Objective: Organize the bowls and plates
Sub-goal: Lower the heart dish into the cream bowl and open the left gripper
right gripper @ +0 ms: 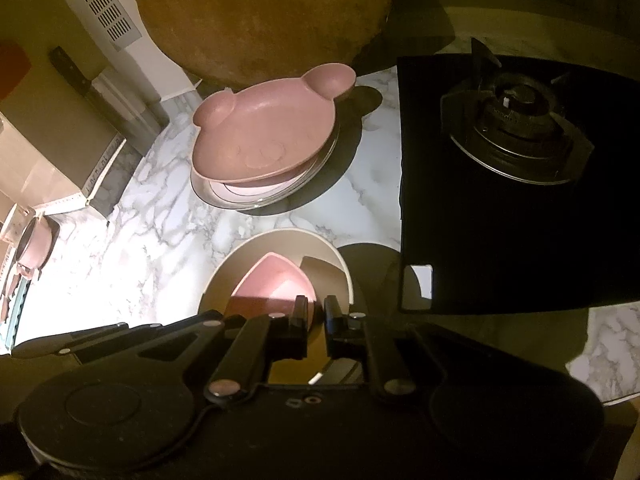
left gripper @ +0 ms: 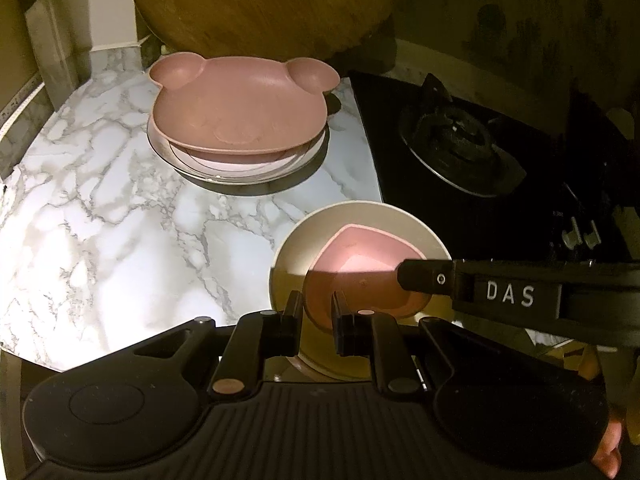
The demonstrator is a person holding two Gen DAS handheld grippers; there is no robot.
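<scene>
A pink bear-shaped plate lies on top of a stack of round plates at the back of the marble counter. A small pink triangular bowl sits inside a beige bowl at the counter's front. My left gripper is shut on the near rim of the pink bowl. My right gripper is shut on the pink bowl's rim from the other side; its finger also reaches in from the right in the left wrist view.
A black gas hob lies to the right of the bowls. A large round wooden board leans at the back. A knife block and a pink pot stand on the left.
</scene>
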